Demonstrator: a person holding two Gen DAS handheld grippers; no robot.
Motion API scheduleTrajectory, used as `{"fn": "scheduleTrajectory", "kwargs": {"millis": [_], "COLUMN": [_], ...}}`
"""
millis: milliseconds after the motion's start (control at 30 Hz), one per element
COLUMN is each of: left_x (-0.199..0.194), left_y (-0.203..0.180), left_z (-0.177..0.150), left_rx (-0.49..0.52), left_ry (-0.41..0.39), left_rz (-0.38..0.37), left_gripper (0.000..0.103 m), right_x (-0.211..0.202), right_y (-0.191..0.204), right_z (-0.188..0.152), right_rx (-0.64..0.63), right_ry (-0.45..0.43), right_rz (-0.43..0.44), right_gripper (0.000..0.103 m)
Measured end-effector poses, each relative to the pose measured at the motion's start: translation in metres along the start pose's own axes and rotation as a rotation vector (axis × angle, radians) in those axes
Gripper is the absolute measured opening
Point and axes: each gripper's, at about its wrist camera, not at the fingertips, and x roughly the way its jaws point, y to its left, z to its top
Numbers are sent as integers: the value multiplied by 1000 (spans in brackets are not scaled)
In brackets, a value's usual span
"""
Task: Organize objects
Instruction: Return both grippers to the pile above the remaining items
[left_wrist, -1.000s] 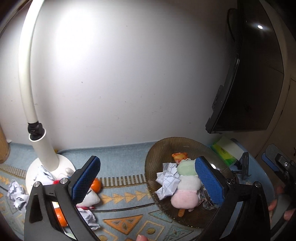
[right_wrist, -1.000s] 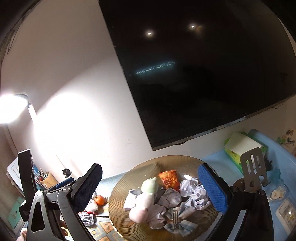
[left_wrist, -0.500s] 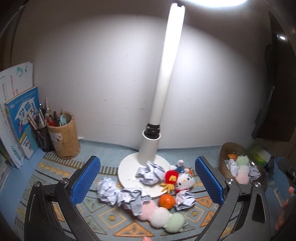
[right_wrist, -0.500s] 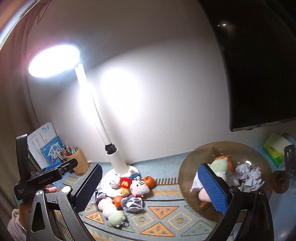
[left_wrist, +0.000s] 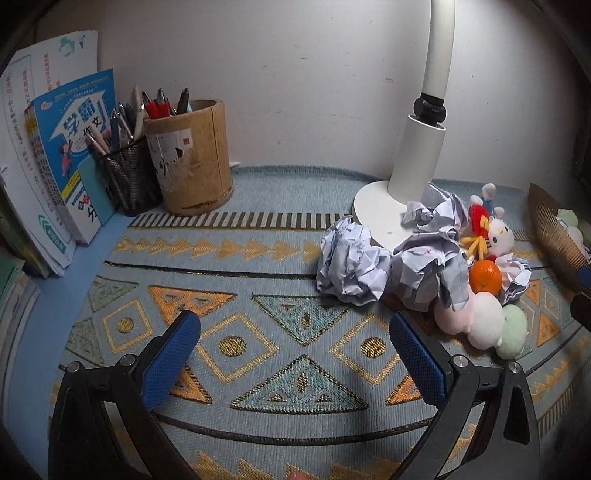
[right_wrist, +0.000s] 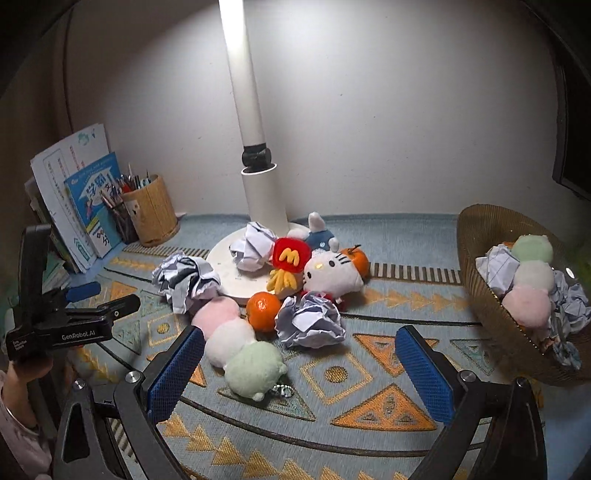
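Observation:
Loose items crowd the lamp base (right_wrist: 229, 273): crumpled paper balls (right_wrist: 310, 325) (left_wrist: 349, 266), two tangerines (right_wrist: 263, 310) (left_wrist: 485, 275), a white cat plush (right_wrist: 332, 275), a red fries plush (right_wrist: 290, 260) and a pink-white-green dumpling plush (right_wrist: 236, 343) (left_wrist: 484, 321). My right gripper (right_wrist: 299, 369) is open just in front of the paper ball, its left pad beside the green dumpling. My left gripper (left_wrist: 295, 354) is open over bare mat, left of the pile, and shows from the side in the right wrist view (right_wrist: 107, 297). A brown bowl (right_wrist: 476, 280) at the right holds another dumpling plush and paper balls.
A wooden pen pot (left_wrist: 192, 158), a mesh pen cup (left_wrist: 129, 177) and upright books (left_wrist: 70, 147) stand at the back left by the wall. The white lamp post (left_wrist: 417, 158) rises behind the pile. A patterned mat (left_wrist: 258, 295) covers the desk. A hand (right_wrist: 26, 369) holds the left gripper.
Both grippers have swung left, away from the bowl, and dropped low toward the mat near the pile by the lamp. Both stay open with nothing held.

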Motion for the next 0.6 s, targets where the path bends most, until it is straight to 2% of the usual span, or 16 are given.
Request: {"fn": "scheduleTrajectory", "kwargs": {"millis": [133,267,333,467,600], "left_x": [23,45,59,67,71], "left_y": [-8,-14,-14,-8,-9], "left_z": [1,11,16,28,36], "left_rx": [30,49,48,16,17], "left_ry": [35,95,142,136,140], "left_rz": [7,-1,-13,-10,-11], "left_gripper": [103,103,103,103,103], "right_x": [23,53,66,85,90], "right_y": [23,39,43,45,42], "right_z": [-16,-28,-30,-29,-25], "right_rx": [-125,-213,-221,-202,-188], "right_ry": [63,159,197,269,264], "right_rz": [38,27,20,78,76], "right_gripper": [103,103,103,103,103]}}
